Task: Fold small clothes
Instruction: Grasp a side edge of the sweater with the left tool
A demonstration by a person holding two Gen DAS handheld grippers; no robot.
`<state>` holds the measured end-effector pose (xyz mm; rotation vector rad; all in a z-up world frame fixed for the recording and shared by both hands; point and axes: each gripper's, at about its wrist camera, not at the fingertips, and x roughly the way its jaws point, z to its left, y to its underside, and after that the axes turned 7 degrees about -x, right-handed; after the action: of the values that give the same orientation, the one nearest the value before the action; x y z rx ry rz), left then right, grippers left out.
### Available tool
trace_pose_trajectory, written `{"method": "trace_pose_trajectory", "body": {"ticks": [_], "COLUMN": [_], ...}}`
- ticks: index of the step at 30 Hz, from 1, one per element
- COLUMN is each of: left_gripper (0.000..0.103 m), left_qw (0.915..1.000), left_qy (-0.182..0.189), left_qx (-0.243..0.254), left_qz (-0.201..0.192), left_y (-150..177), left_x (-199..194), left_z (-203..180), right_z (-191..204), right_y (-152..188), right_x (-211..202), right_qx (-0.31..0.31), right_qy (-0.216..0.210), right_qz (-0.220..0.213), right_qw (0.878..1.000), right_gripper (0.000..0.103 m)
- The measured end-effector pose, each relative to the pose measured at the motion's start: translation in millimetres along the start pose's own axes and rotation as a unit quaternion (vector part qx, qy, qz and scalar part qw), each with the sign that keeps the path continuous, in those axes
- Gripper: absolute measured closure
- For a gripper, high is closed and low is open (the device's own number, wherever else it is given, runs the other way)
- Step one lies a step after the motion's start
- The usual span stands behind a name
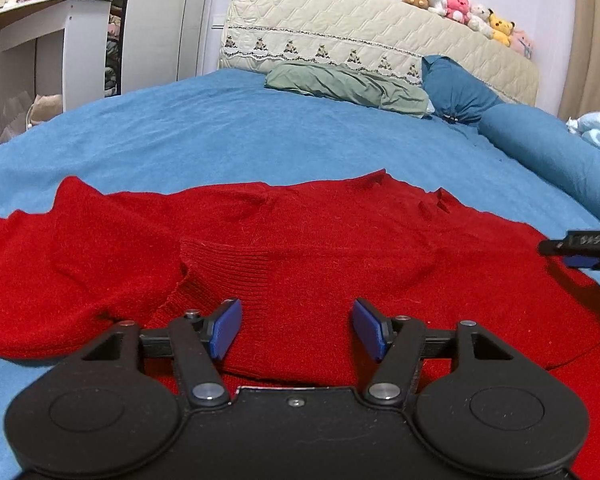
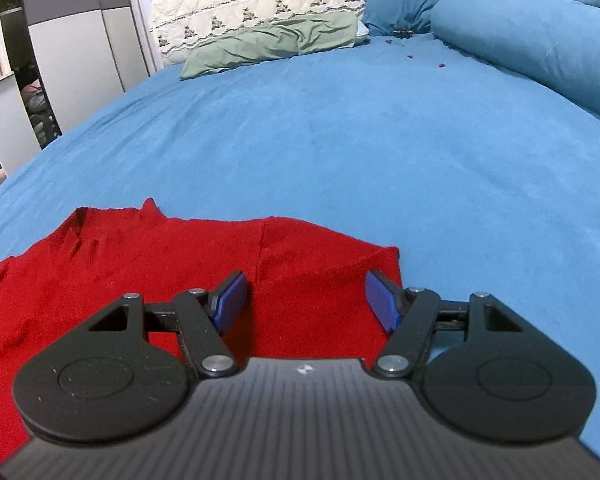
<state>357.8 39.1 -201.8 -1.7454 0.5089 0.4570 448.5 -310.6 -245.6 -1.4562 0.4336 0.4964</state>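
Honestly, folding has barely started: the red sweater point(image 1: 300, 240) lies mostly flat across the lower frame on the blue bedsheet point(image 1: 220, 132). Left gripper point(image 1: 296, 328) hovers spread over the ribbed collar, holding nothing; right gripper point(image 2: 306, 300) gapes empty over its corner. Pillows and plush toys point(image 1: 468, 12) sit upper right.

So there's a bright red knit sweater point(image 1: 300, 240) spread out flat on the bed's blue sheet point(image 1: 240, 136). Its ribbed turtleneck collar point(image 1: 284, 276) lies flat on the middle of the body, and a few small wrinkles show near the far edge. One corner point(image 2: 388, 258) lies flat.
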Motion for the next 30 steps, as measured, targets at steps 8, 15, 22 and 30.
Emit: {"method": "trace_pose_trajectory", "body": {"ticks": [8, 15, 22, 30], "left_gripper": [0.03, 0.0, 0.0, 0.018], "left_qw": [0.9985, 0.9915, 0.9722, 0.9258], "left_qy": [-0.01, -0.058, -0.145, -0.201], "left_qx": [-0.043, -0.085, -0.156, -0.307], "left_qz": [-0.032, -0.08, -0.097, -0.091], "left_y": [-26, -60, -59, -41], "left_x": [-50, -115, -145, -130], "left_z": [5, 67, 162, 266], "right_z": [58, 97, 113, 113], "right_y": [-9, -13, -2, 15], "right_x": [-90, -134, -137, -134], "right_qx": [-0.078, -0.096, -0.101, -0.11], "right_qy": [-0.05, -0.104, -0.127, -0.132], "right_qz": [-0.032, -0.046, -0.007, 0.01], "right_qw": [0.995, 0.989, 0.987, 0.985], "right_gripper": [0.009, 0.0, 0.0, 0.0]}}
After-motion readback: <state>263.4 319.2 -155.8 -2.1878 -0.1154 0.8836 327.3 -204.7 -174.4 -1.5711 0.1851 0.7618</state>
